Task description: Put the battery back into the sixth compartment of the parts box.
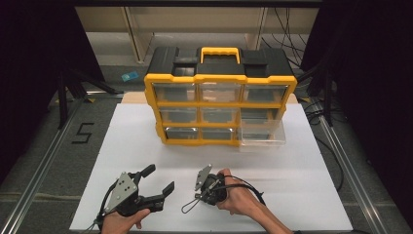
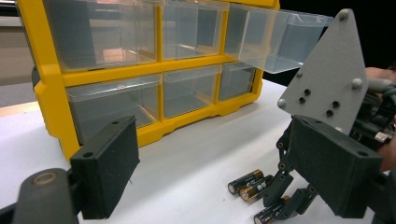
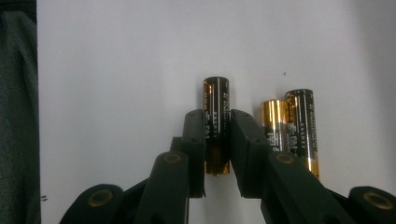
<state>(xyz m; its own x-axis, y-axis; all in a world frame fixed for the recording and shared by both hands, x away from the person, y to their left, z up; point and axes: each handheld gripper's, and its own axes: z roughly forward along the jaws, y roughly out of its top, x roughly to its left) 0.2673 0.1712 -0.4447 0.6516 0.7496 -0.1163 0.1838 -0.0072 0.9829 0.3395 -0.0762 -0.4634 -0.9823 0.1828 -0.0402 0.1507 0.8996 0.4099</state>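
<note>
From above, the right gripper points down at the white table in front of the yellow organizer, whose bottom-right drawer is pulled out. The left gripper rests near the table's front edge, just to the left of the other, with its jaws spread wide and nothing between them. Along the left gripper's own jaws, the organizer's clear drawers fill the background, and three batteries lie on the table beside and below the right gripper's linkage; two batteries lie side by side. Looking down the right gripper's jaws, the pads have closed on a single battery, gripping it about its middle as it lies on the table, with the other two touching each other just beside it.
</note>
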